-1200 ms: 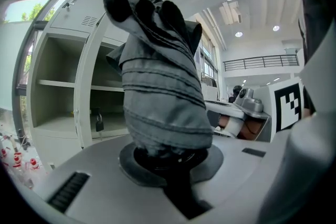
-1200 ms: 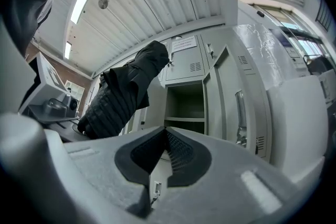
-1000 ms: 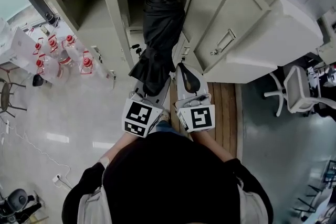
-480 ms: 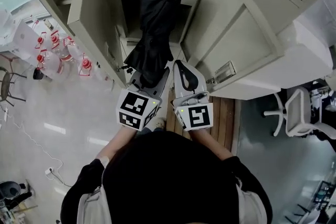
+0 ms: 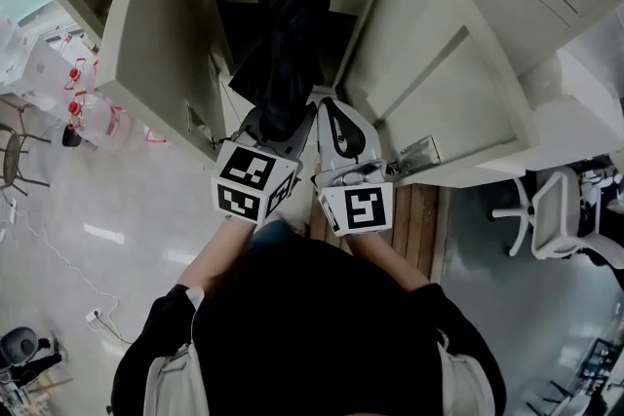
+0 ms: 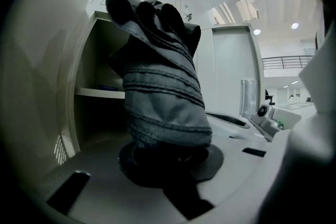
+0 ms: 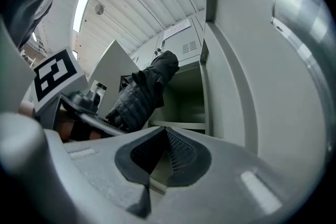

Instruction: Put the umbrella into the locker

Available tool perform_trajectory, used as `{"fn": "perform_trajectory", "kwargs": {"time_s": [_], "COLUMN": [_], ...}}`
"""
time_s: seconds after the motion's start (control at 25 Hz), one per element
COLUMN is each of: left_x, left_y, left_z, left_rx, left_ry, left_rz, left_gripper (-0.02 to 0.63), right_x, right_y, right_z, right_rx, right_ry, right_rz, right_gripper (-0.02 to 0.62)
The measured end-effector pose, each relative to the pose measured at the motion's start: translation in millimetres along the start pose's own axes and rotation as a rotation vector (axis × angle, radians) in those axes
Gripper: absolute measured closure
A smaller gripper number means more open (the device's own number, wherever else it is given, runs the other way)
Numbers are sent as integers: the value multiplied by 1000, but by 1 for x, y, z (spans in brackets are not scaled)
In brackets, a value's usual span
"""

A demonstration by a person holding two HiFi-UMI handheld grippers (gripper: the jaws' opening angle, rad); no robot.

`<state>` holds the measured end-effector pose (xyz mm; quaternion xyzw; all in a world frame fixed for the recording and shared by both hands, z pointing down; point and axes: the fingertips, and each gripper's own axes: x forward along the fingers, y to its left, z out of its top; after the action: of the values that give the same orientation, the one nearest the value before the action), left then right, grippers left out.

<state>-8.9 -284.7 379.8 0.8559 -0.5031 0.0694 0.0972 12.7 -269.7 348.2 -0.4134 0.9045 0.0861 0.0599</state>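
Observation:
A black folded umbrella (image 5: pixel 288 24) points up and away from me, and its far end reaches into the dark open compartment of the beige locker (image 5: pixel 146 54). My left gripper (image 5: pixel 276 127) is shut on its lower end. In the left gripper view the umbrella's bunched fabric (image 6: pixel 160 86) rises straight from between the pads, in front of a locker shelf (image 6: pixel 100 93). Just to the right, my right gripper (image 5: pixel 336 130) holds nothing, and its pads are together. In the right gripper view the umbrella (image 7: pixel 139 94) is to the left, ahead of the empty right gripper (image 7: pixel 163 157).
An open locker door (image 5: pixel 419 83) stands close on the right, another (image 5: pixel 161 34) on the left. Red-capped water bottles (image 5: pixel 83 107) stand on the floor at the left. A white office chair (image 5: pixel 561 219) is at the right, and a cable (image 5: pixel 93 315) lies lower left.
Both grippers have moved forward toward the locker. The umbrella's far end has gone from in front of the opening to inside the compartment, and the doors now loom closer.

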Motion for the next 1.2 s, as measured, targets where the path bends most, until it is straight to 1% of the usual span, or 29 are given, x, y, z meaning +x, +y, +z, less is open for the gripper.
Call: {"fn": "perform_trajectory", "kwargs": {"time_s": [0.24, 0.44, 0.68, 0.96, 1.04, 1.2], "left_x": [14, 18, 8, -11, -12, -3], "left_y": [21, 31, 44, 69, 70, 62], "left_z": [11, 13, 5, -1, -4, -6], "left_rx": [19, 0, 36, 12, 7, 5], "left_ry": [19, 27, 53, 75, 88, 114], "left_rz": [-5, 0, 39, 100, 98, 67], "left_gripper": [554, 554, 554, 554, 554, 554], "right_x": [21, 34, 45, 51, 52, 53], "right_y": [-4, -6, -2, 13, 16, 17], "right_z": [2, 1, 2, 4, 5, 6], "right_rx": [28, 31, 34, 41, 42, 38], "right_ry": [2, 6, 1, -7, -10, -15], "right_rz": [-7, -12, -13, 12, 14, 9], "right_gripper": [592, 592, 592, 592, 592, 592]}}
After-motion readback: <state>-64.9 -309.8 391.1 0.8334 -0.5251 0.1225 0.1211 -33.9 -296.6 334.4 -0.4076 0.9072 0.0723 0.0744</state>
